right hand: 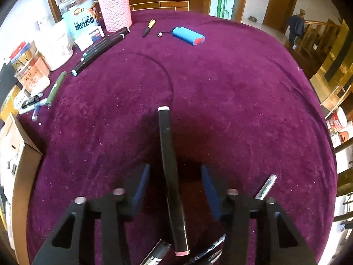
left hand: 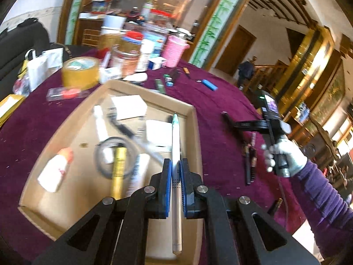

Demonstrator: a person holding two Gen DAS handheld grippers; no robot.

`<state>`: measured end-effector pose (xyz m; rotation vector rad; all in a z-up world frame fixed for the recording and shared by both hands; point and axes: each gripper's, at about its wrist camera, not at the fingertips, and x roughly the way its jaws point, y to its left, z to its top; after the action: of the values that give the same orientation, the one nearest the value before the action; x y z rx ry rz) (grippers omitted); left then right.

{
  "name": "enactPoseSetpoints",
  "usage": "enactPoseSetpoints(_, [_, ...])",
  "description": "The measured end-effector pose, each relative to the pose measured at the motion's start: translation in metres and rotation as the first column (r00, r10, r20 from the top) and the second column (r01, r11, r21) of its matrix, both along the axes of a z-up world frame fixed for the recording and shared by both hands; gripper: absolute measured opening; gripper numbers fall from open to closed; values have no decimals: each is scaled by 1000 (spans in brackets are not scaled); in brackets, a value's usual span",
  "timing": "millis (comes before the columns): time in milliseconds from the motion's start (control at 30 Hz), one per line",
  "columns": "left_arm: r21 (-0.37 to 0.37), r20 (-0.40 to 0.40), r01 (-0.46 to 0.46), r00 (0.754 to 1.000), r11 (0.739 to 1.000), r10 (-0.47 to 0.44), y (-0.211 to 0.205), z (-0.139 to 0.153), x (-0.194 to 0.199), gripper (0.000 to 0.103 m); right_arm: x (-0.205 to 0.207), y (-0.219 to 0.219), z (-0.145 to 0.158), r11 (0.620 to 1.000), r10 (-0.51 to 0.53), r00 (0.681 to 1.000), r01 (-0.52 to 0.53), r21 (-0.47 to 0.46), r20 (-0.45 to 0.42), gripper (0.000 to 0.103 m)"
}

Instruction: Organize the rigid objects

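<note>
My left gripper [left hand: 175, 167] is shut on a white pen [left hand: 175, 145] and holds it above the right side of an open cardboard box [left hand: 196, 132]. The box holds a white glue bottle [left hand: 55, 170], a yellow marker [left hand: 119, 167], a tape ring and white cards. My right gripper [right hand: 175, 174] is open, its jaws on either side of a black marker with pink ends [right hand: 171, 176] that lies on the purple cloth. In the left wrist view the right gripper [left hand: 229, 123] hovers over the cloth beside several pens [left hand: 250, 161].
Jars [right hand: 72, 11], a pink knitted cup [right hand: 115, 6] and black markers [right hand: 101, 48] stand at the back left. A blue battery pack [right hand: 188, 35], an orange-black pen [right hand: 149, 27] and a green pen [right hand: 56, 88] lie on the cloth. A tape roll [left hand: 80, 71] sits behind the box.
</note>
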<state>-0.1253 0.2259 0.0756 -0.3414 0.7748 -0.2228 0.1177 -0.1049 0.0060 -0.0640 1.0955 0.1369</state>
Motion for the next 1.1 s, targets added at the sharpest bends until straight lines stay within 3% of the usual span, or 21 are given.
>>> enactPoseSetpoints(33, [-8, -9, -13, 1000, 1000, 13, 7, -3, 0, 7, 0, -2, 1, 1000, 1, 1000, -1, 11, -3, 16])
enactPoseSetpoints(200, [-21, -40, -67, 997, 998, 66, 28, -13, 2, 7, -6, -17, 15, 993, -37, 999, 35, 109, 19, 15])
enactPoseSetpoints(467, [19, -84, -137, 987, 990, 138, 44, -20, 2, 7, -47, -24, 81, 951, -46, 989, 2, 308, 138, 16])
enactPoseSetpoints(633, [40, -164, -186, 968, 982, 190, 60, -36, 9, 7, -85, 12, 102, 901, 61, 990, -110, 420, 128, 16])
enactPoseSetpoints(800, [133, -211, -212, 948, 968, 237, 67, -45, 20, 8, -117, 71, 89, 836, 184, 981, -191, 514, 66, 17])
enactPoseSetpoints(900, [143, -191, -219, 951, 965, 244, 68, -42, 16, 21, -130, 107, 78, 813, 246, 969, -225, 536, 33, 17])
enactPoseSetpoints(967, [126, -161, -233, 954, 964, 252, 70, -36, 7, 39, -140, 132, 72, 813, 281, 959, -252, 525, 26, 17])
enactPoseSetpoints(1100, [86, -112, -258, 957, 962, 267, 76, -24, -11, 50, -153, 174, 56, 808, 335, 942, -280, 519, -13, 17])
